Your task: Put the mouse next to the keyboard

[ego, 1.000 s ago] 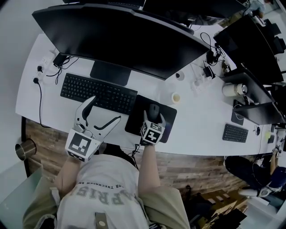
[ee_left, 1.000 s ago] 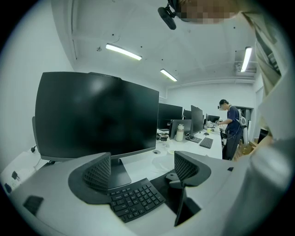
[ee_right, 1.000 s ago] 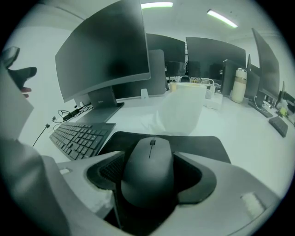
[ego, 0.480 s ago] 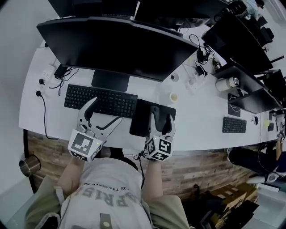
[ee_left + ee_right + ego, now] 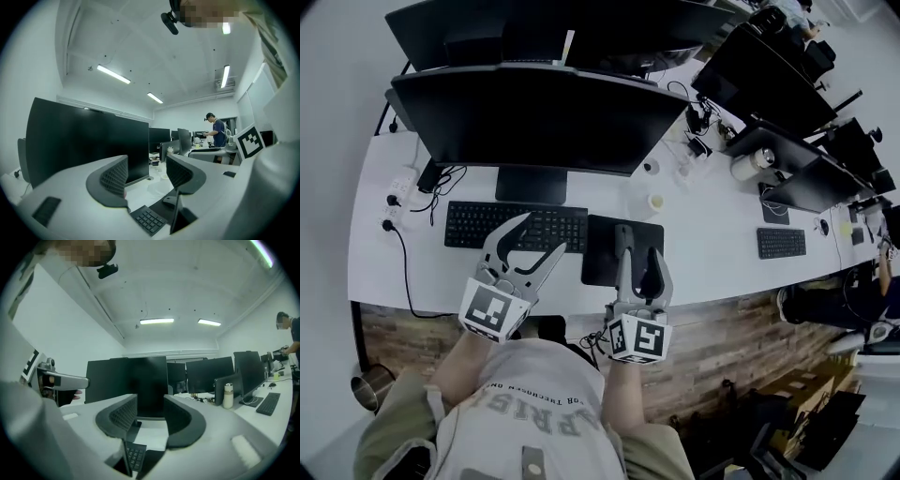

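Head view: the left gripper (image 5: 539, 239) and right gripper (image 5: 639, 251) hang above the near edge of the worktop (image 5: 722, 262), the right one over the mouse pad (image 5: 598, 255) beside the keyboard (image 5: 516, 225). Left gripper view: its jaws are closing on nothing, and the mouse (image 5: 170, 201) rests on the pad, just right of the keyboard. Right gripper view: its jaws are likewise closing, empty, and a low sweep of this gripper could knock the mouse away from the keyboard.
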